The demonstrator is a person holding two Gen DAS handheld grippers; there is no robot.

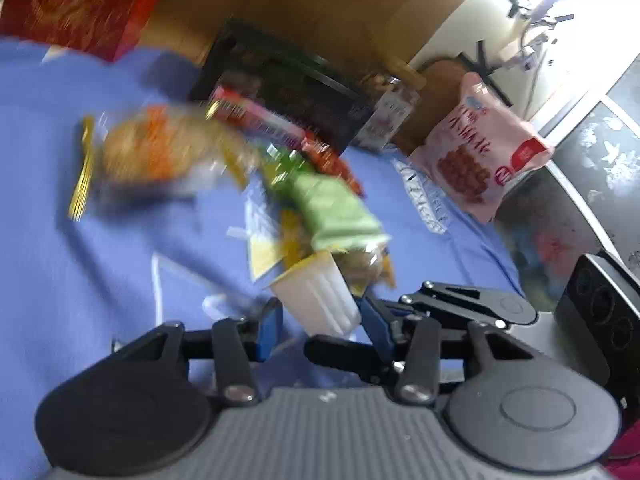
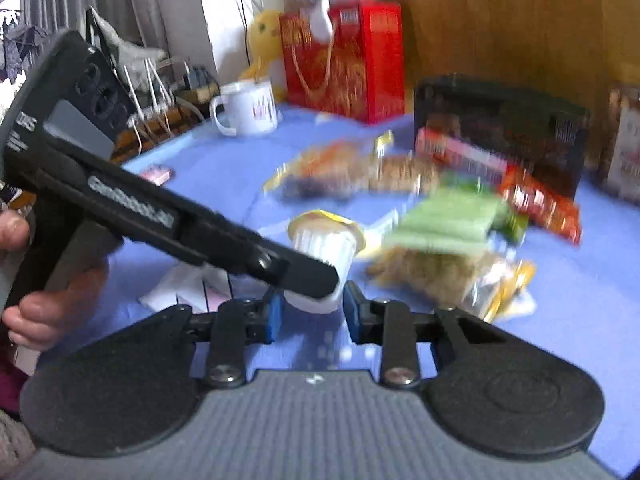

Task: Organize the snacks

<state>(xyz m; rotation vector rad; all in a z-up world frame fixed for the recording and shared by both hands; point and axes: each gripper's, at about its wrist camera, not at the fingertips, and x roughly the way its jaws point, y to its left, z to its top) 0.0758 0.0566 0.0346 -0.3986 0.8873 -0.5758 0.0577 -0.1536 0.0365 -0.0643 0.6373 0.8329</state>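
A white ribbed pudding cup (image 1: 316,300) with a yellow lid sits between the blue pads of my left gripper (image 1: 320,322), which is shut on it. In the right wrist view the same cup (image 2: 324,246) stands between the pads of my right gripper (image 2: 313,307), whose jaws stand apart around its base; the left gripper's body (image 2: 160,216) crosses in front. A pile of snack packets lies on the blue cloth beyond: a green packet (image 1: 336,208), a clear bag of brown snacks (image 2: 440,276), red packets (image 2: 540,204). A black basket (image 1: 288,92) stands behind them.
A red gift bag (image 2: 348,60), a white mug (image 2: 248,108) and a plush toy (image 2: 264,40) stand at the back left. A pink snack bag (image 1: 484,148) leans at the cloth's right edge. A wooden panel (image 2: 500,20) backs the basket.
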